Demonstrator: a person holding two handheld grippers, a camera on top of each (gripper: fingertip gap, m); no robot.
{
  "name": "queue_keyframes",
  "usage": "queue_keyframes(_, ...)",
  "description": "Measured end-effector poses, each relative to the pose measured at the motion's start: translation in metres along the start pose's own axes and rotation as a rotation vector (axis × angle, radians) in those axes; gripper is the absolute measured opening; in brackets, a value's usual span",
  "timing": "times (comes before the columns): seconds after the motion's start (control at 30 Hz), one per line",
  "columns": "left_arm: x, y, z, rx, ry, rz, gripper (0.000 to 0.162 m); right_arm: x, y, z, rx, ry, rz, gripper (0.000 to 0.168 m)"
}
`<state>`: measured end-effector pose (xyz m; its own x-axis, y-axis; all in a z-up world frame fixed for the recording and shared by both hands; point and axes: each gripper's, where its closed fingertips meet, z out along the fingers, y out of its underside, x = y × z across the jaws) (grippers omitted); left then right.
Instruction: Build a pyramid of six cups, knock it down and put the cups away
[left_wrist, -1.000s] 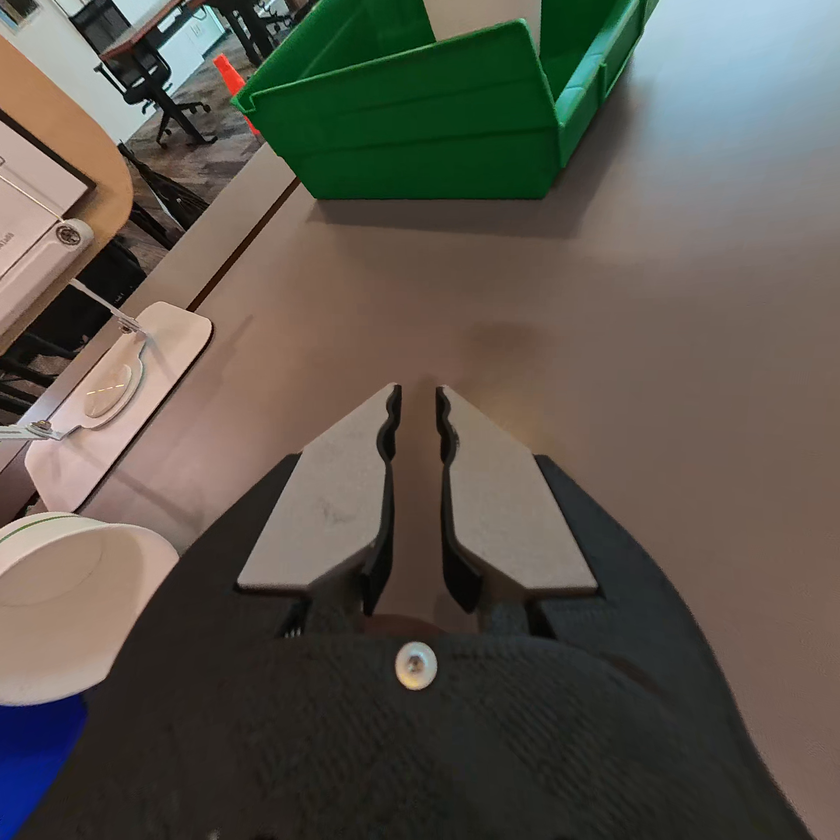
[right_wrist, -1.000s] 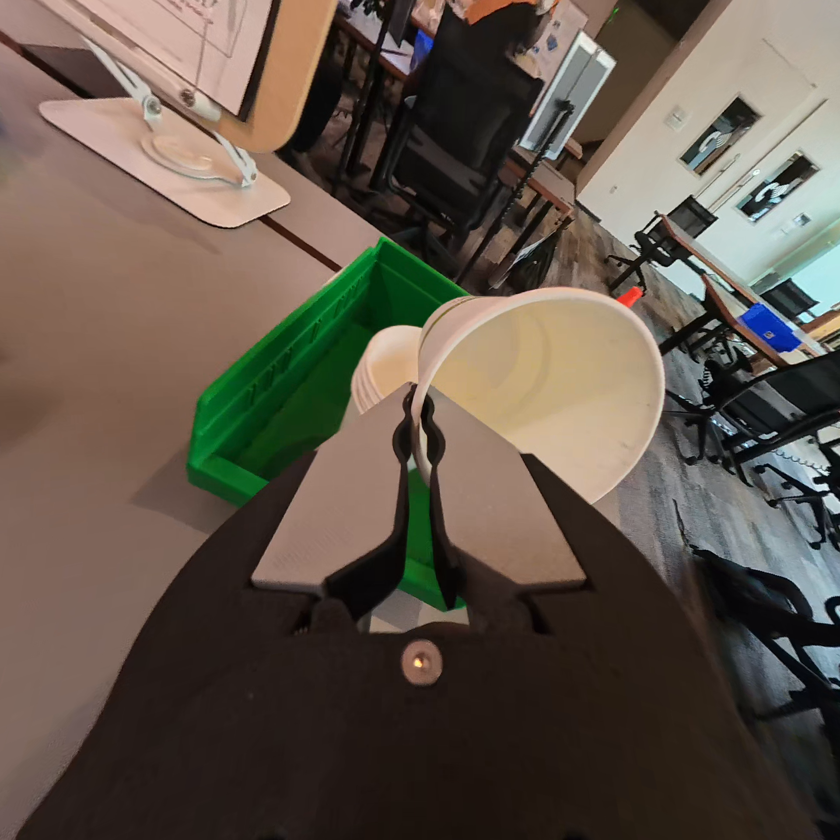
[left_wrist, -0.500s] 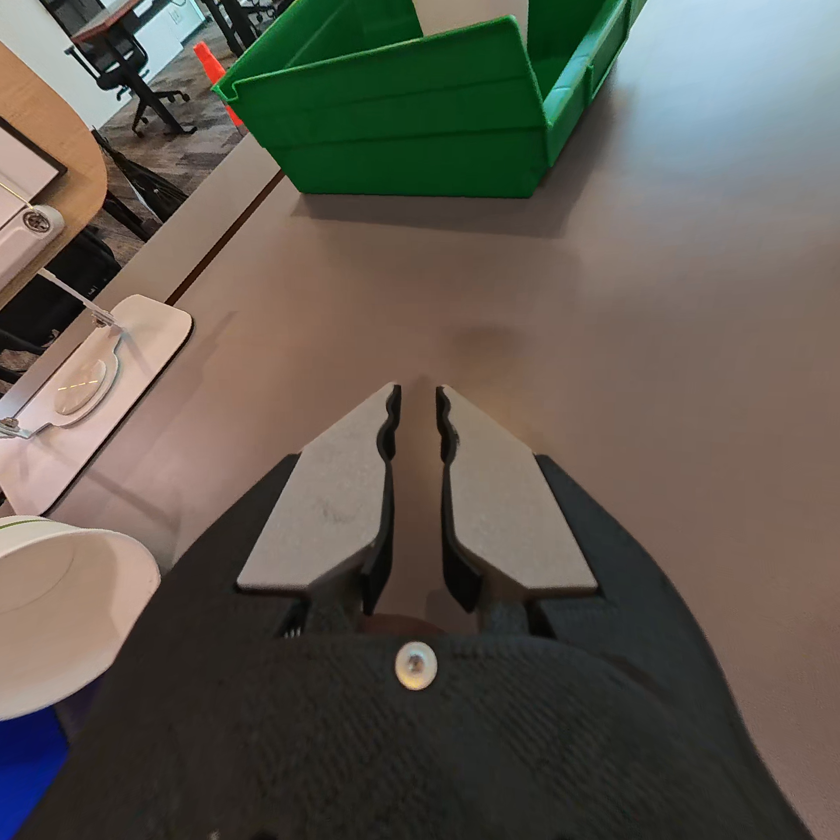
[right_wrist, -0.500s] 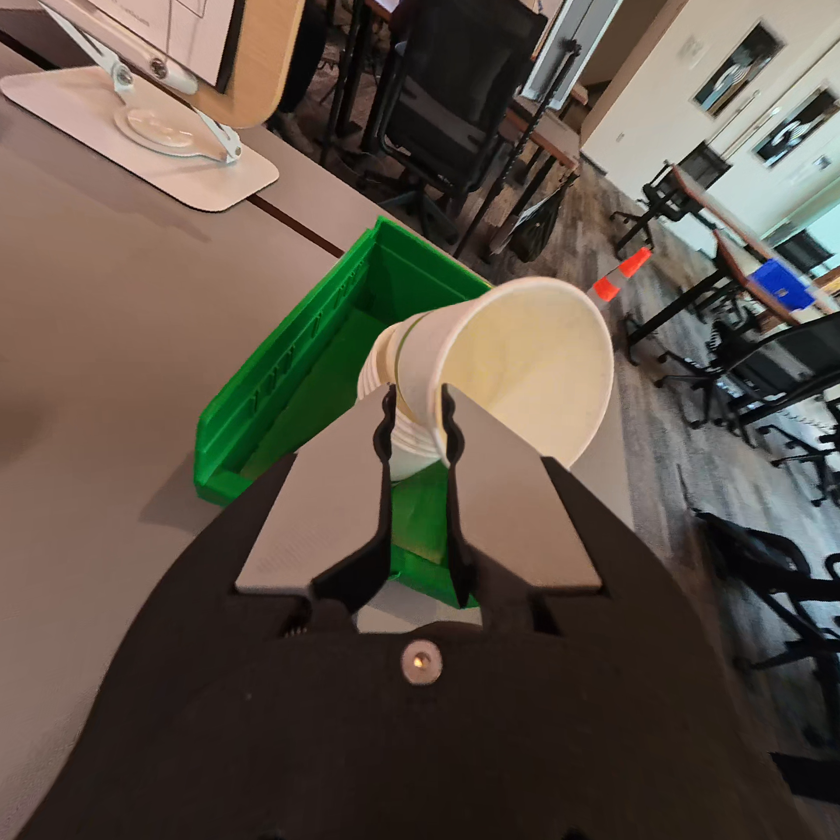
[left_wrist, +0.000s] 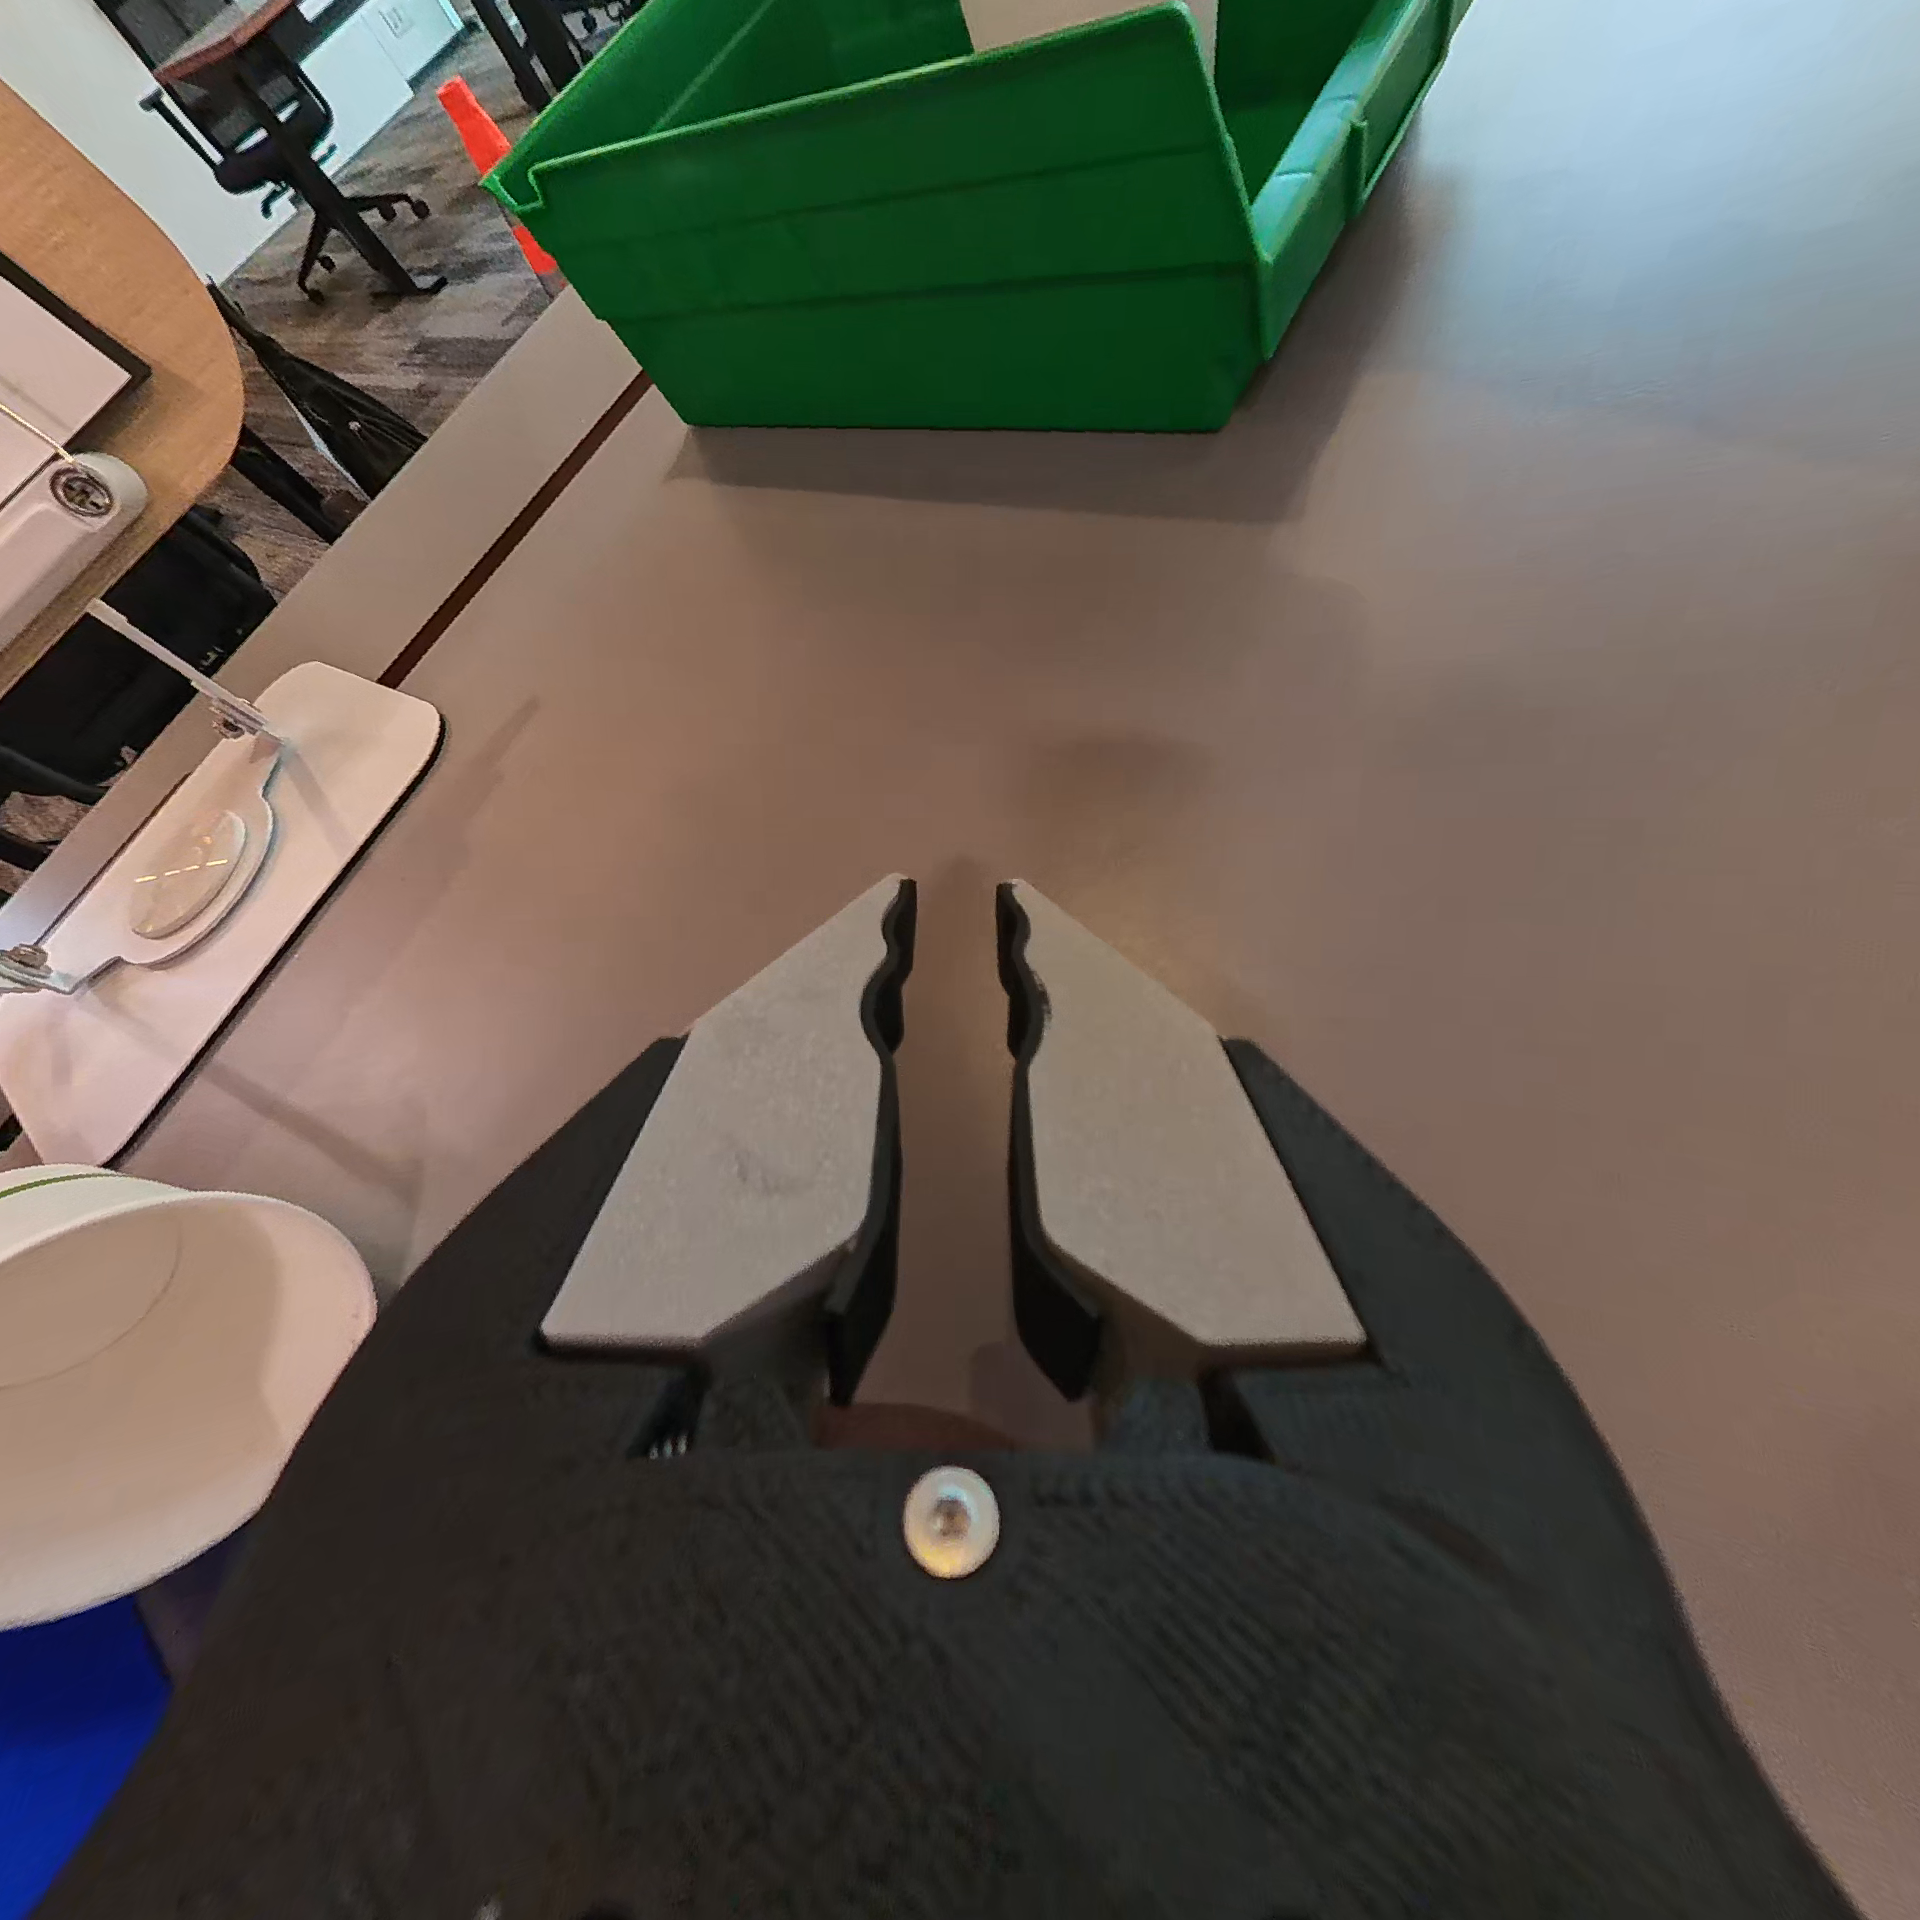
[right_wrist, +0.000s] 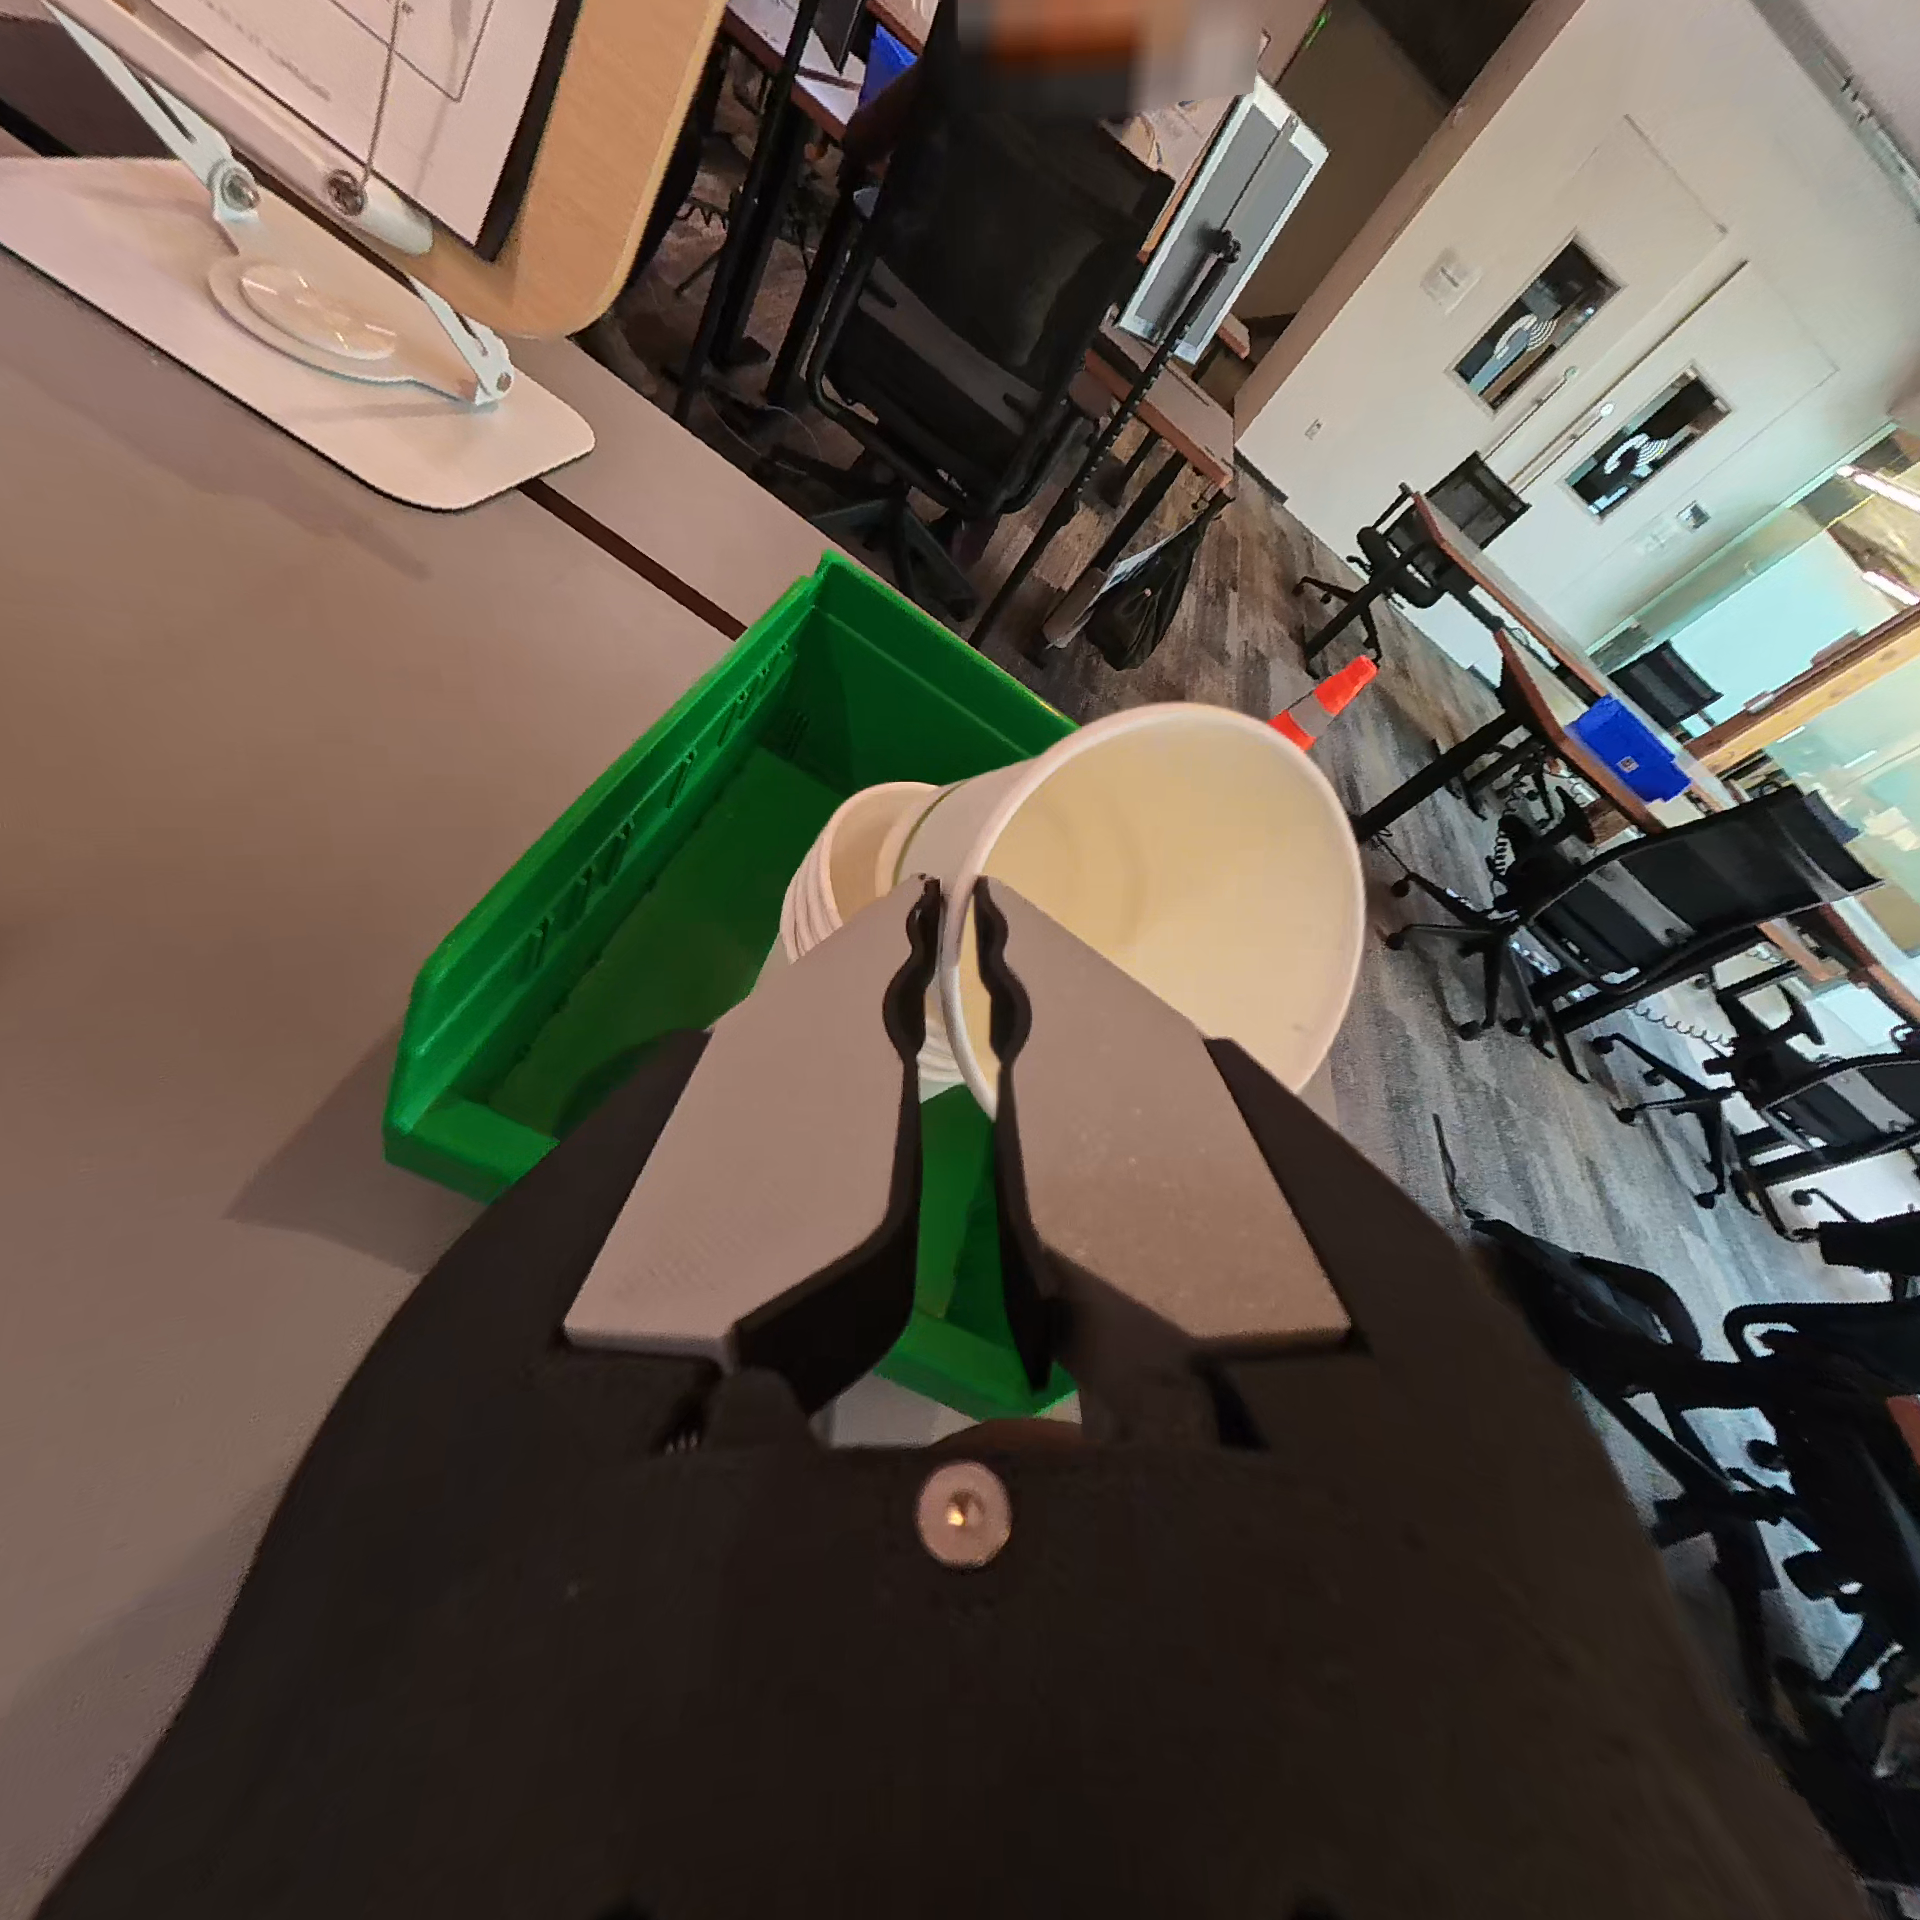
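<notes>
Left gripper (left_wrist: 956, 904) hovers over the brown table (left_wrist: 1507, 831) with its jaws slightly parted, empty, a white cup (left_wrist: 135, 1382) lying at lower left. Right gripper (right_wrist: 954, 902) pinches the rim of the top cup (right_wrist: 1164, 883) of a nested stack over the green bin (right_wrist: 623, 935).

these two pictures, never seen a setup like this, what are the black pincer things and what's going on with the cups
Each picture comes from a camera mounted on a hand-held two-finger gripper, looking forward along its grey fingers; a person holds one in each hand.

The left wrist view shows the left gripper over a grey table, its fingers slightly apart with nothing between them. Ahead sits a green bin, a white stand base lies at the left, and one white paper cup shows at the lower left edge.

The right wrist view shows the right gripper pinching the rim of the top cup, which sits tilted on a stack of cups over that bin. It looks like cups are being put away.
</notes>
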<state>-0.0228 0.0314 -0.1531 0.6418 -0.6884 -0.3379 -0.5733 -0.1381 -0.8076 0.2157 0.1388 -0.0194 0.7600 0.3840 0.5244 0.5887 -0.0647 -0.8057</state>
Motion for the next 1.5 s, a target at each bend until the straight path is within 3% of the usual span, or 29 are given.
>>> queue_keyframes(0.13,0.000,0.001,0.000,-0.002,0.002,0.001,0.013,-0.002,-0.003,0.000,0.009,-0.002,0.000,0.014)
queue_keyframes(0.33,0.000,0.001,0.000,-0.002,0.002,-0.002,0.013,0.003,-0.010,-0.008,0.051,0.013,0.024,0.001)
queue_keyframes(0.6,0.000,0.002,0.000,-0.006,0.002,-0.004,0.013,0.010,-0.024,-0.013,0.132,0.088,-0.020,0.000)
queue_keyframes(0.97,-0.001,0.004,0.000,-0.010,0.004,-0.009,0.013,0.008,-0.033,-0.020,0.192,0.053,0.034,0.000)
queue_keyframes(1.1,-0.001,0.005,0.000,-0.015,0.006,-0.018,0.016,-0.006,-0.046,-0.028,0.258,-0.044,0.109,0.000)
queue_keyframes(1.17,-0.003,0.006,0.001,-0.021,-0.001,-0.009,0.016,-0.027,-0.053,-0.029,0.279,-0.159,0.162,0.008)
queue_keyframes(1.33,-0.005,0.008,0.001,-0.025,-0.011,-0.007,0.018,-0.123,-0.066,-0.020,0.288,-0.561,0.263,0.035)
queue_keyframes(1.5,-0.014,0.005,-0.003,-0.001,-0.046,-0.022,0.018,-0.201,-0.059,-0.007,0.215,-0.823,0.328,0.056)
